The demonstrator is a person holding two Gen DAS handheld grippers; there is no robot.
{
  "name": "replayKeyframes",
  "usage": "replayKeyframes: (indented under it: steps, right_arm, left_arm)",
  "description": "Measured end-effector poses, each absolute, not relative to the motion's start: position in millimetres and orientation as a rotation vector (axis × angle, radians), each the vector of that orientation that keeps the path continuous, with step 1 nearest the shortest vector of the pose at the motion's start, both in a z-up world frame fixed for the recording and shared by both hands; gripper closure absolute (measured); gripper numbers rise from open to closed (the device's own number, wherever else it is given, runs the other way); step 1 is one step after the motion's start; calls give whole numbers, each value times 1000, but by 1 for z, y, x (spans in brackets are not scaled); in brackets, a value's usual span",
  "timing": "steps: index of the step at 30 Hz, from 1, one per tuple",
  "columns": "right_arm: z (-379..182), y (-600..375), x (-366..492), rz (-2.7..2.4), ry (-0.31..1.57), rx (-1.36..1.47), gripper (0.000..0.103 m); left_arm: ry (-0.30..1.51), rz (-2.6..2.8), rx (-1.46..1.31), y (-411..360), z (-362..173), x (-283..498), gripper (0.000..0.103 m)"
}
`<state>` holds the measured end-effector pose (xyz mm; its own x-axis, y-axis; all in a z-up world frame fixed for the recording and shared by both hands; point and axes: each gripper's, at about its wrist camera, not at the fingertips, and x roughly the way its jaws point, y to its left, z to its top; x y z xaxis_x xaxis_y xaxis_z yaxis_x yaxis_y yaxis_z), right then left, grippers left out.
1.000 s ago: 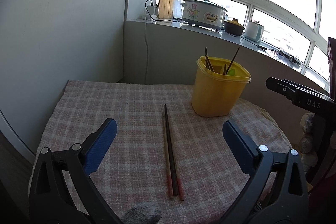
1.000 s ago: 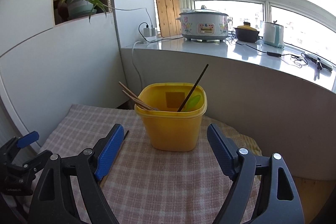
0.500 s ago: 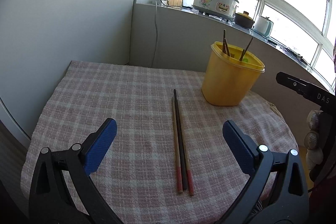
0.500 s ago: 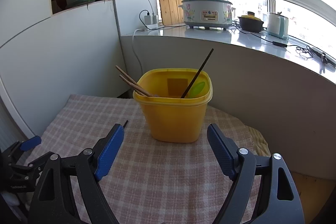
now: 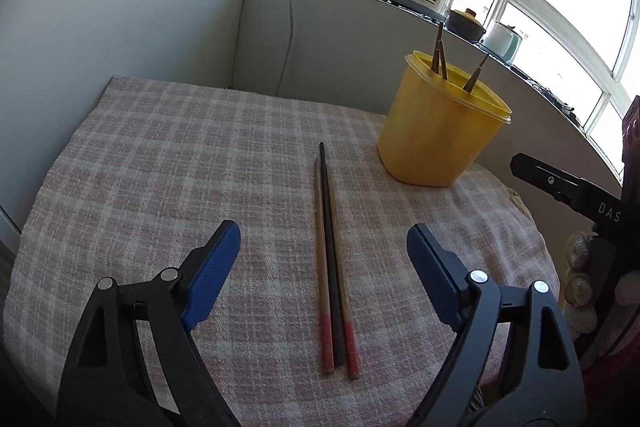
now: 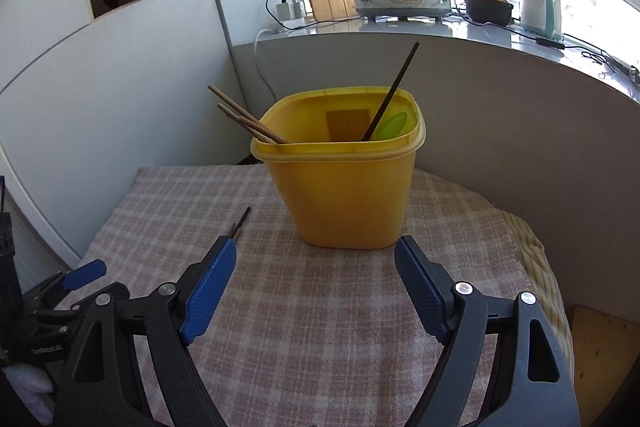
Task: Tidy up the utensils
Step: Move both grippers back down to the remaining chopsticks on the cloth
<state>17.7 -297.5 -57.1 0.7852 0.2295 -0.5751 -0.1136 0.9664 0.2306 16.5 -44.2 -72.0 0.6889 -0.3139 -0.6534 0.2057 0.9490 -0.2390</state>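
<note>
Left gripper (image 5: 322,259): jaws wide with nothing gripped, though they have just been closing a little; the chopsticks lie between them on the cloth, untouched by either blue pad.
Chopsticks (image 5: 330,255): three laid side by side, one dark between two pale ones with red ends; red ends nearest the jaws' base, tips pointing away past the pads.
Change: against the frames of a second ago the left view has dropped and tipped down, so the chopsticks now sit lower and larger between the jaws.
Meaning: looks like the approach to a pickup; the bundle is not yet lifted.
Right gripper (image 6: 314,267): jaws wide, empty, unchanged in spread; the yellow container (image 6: 340,195) stands straight ahead beyond the pads, now closer than a second ago.
Container contents: two brown chopsticks lean on the left rim, one dark chopstick leans right, beside a green spoon (image 6: 394,125).
Right view only: the inside of the container and the spoon; of the loose chopsticks only the far tips, just past the left pad.
Left view only: the full length of the loose chopsticks; the container from outside, ahead and right of the right pad.
Checked cloth (image 5: 168,163): covers the table under everything.
</note>
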Motion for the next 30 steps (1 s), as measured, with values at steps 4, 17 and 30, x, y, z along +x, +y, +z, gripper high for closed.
replayKeyframes:
  steps: [4,17,30]
  right_arm:
    - [-64,-295,21,200,673,201,22]
    - [-77,-279,35,289,772,190,22]
    - [-88,-279,38,334,846,237,22]
  left_arm:
    - [779,-296,-185,-39,-79,18,26]
    - [831,-308,-121,-40,-92,31,46]
    - [911,-367,-60,-49,-110,58,61]
